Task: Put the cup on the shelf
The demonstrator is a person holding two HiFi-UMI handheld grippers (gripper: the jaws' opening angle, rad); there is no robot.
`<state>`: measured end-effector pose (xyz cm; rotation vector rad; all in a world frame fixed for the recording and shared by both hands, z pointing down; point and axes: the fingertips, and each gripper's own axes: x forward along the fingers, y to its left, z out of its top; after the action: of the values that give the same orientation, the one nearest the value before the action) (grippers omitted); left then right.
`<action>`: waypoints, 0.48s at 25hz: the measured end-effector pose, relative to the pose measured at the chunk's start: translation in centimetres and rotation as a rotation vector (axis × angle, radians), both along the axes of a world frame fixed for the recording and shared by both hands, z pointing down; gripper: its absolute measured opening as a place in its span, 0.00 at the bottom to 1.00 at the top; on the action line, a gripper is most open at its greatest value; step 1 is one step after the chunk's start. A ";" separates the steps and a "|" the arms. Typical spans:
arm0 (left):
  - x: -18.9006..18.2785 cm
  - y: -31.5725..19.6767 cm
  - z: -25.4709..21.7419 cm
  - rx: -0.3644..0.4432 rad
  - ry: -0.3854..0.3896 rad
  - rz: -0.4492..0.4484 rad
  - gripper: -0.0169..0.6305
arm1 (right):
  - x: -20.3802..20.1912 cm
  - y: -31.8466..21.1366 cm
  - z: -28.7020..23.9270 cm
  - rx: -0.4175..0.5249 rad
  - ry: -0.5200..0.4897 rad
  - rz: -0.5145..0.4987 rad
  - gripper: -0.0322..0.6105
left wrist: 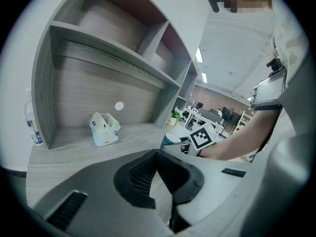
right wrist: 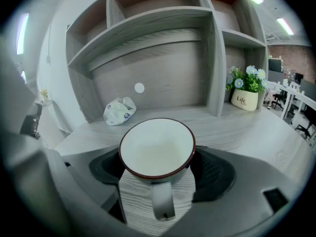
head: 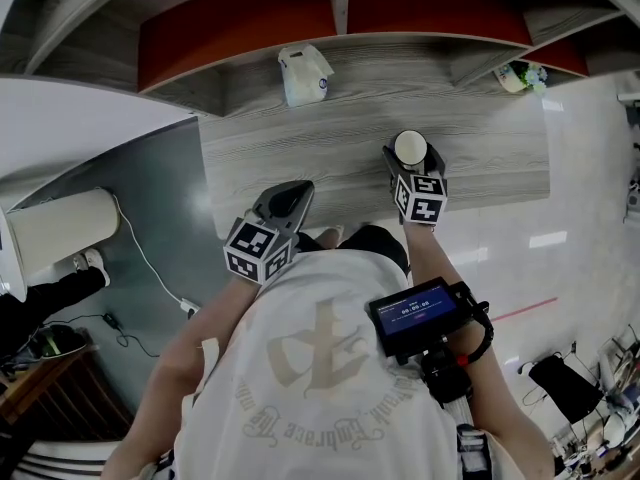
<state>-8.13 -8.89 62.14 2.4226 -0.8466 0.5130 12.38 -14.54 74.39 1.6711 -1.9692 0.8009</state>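
The cup (right wrist: 157,149) is white inside with a dark red rim, and its handle points back at the camera. My right gripper (right wrist: 158,163) is shut on the cup, one pad on each side of it. In the head view the cup (head: 410,148) and right gripper (head: 412,164) are over the grey wood desk top (head: 330,158), right of centre. The shelf unit (right wrist: 148,21) rises behind the desk with bare compartments. My left gripper (head: 296,192) sits lower left, fingertips together and nothing between them. From the left gripper view (left wrist: 158,155), the cup (left wrist: 171,140) looks blue outside.
A crumpled white bag (head: 303,73) (right wrist: 120,111) (left wrist: 103,129) lies at the back of the desk under the lowest shelf. A white flower pot (right wrist: 245,94) (head: 520,76) stands in the right bay. A bottle (left wrist: 32,127) stands at the far left. A small screen (head: 415,313) hangs on the person's chest.
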 end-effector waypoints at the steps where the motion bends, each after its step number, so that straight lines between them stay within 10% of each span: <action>1: 0.1 0.0 0.0 0.001 0.002 0.001 0.03 | 0.0 0.1 0.0 0.000 -0.003 -0.002 0.68; 12: 0.8 -0.1 -0.6 0.007 0.007 0.005 0.03 | 0.3 1.0 -0.5 0.007 -0.031 -0.021 0.68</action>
<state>-7.34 -8.95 61.54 2.4322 -0.8416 0.5041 12.64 -13.52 73.93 1.6490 -2.0090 0.8177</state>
